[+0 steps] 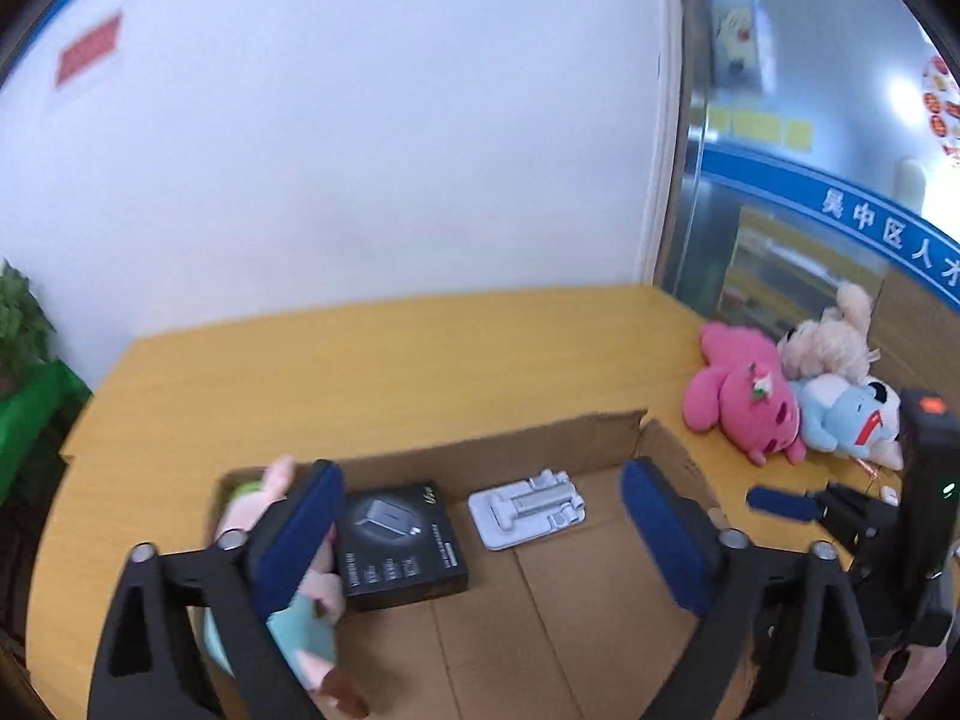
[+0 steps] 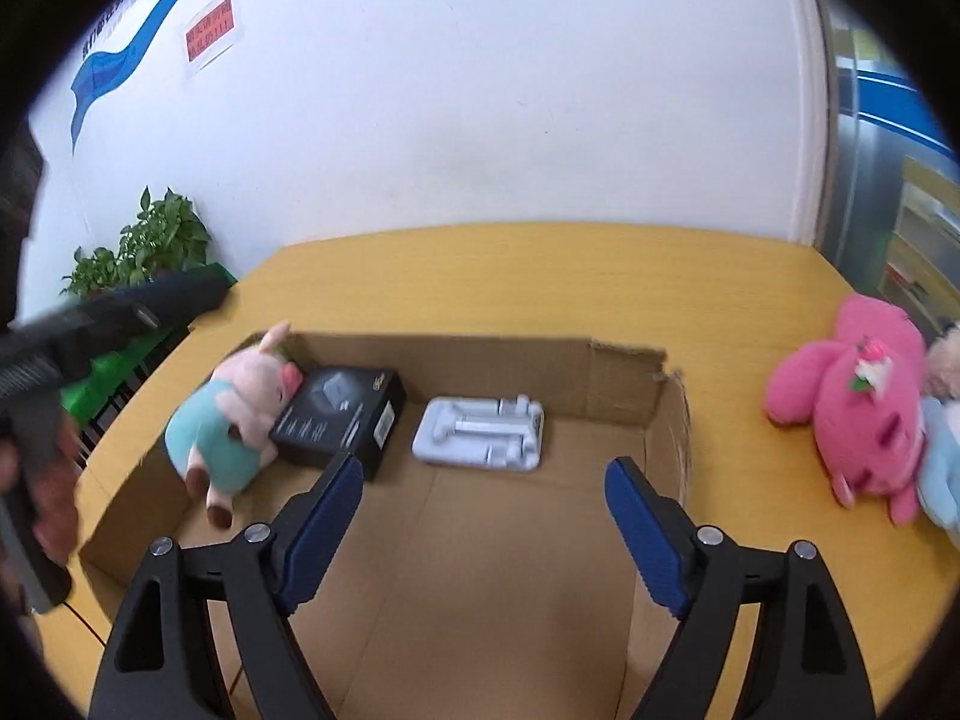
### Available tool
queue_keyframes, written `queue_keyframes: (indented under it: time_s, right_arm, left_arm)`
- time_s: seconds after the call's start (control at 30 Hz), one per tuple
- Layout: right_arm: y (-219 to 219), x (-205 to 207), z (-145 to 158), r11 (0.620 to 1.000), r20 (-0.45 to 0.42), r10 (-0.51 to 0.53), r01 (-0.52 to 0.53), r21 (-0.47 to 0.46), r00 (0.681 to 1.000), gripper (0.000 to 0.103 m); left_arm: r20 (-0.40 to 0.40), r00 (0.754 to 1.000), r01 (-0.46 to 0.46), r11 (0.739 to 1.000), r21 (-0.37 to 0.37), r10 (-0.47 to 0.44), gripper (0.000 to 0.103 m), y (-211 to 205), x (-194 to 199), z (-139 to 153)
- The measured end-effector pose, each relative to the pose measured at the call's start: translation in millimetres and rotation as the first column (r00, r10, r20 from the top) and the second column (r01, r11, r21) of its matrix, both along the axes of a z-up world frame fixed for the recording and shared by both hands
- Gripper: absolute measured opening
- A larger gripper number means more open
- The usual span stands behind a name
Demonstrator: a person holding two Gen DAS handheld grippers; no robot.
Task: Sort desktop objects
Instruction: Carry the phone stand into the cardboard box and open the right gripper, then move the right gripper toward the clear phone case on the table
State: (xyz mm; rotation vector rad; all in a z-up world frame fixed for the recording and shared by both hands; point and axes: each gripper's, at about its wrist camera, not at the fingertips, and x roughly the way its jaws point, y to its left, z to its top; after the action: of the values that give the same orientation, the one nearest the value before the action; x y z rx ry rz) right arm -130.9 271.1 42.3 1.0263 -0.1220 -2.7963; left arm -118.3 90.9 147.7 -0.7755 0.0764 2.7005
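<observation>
An open cardboard box (image 2: 624, 366) sits on the yellow table (image 2: 540, 276). Inside lie a pink pig plush in a teal dress (image 2: 234, 420), a black product box (image 2: 339, 420) and a white moulded tray (image 2: 480, 435). My left gripper (image 1: 480, 528) is open and empty above the box; its left finger hides part of the pig plush (image 1: 306, 600). The black box (image 1: 399, 546) and white tray (image 1: 525, 507) lie between its fingers. My right gripper (image 2: 483, 522) is open and empty over the box's near part. A pink plush (image 2: 864, 414) lies outside on the right.
Beside the pink plush (image 1: 744, 399) lie a beige plush (image 1: 831, 339) and a light blue plush (image 1: 852, 417). The right gripper's body (image 1: 864, 510) shows at the right of the left wrist view. A potted plant (image 2: 144, 246) stands left of the table. A white wall is behind.
</observation>
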Motion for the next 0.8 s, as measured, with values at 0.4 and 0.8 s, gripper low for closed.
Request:
queue_keyframes:
  time_s: [0.4,0.8]
  right_arm:
    - [-25,85,3,0.991,-0.054,-0.09,0.094,0.094,0.994,0.083]
    - [-45,105,1,0.988,-0.056,-0.076,0.082,0.134,0.996,0.083]
  left_arm:
    - [-0.106,0.993,-0.054,0.998,-0.026,0.051,0.1,-20,115,6]
    - [-0.058,0.997,-0.043,0.999,-0.001,0.043,0.1,-23,122,-13]
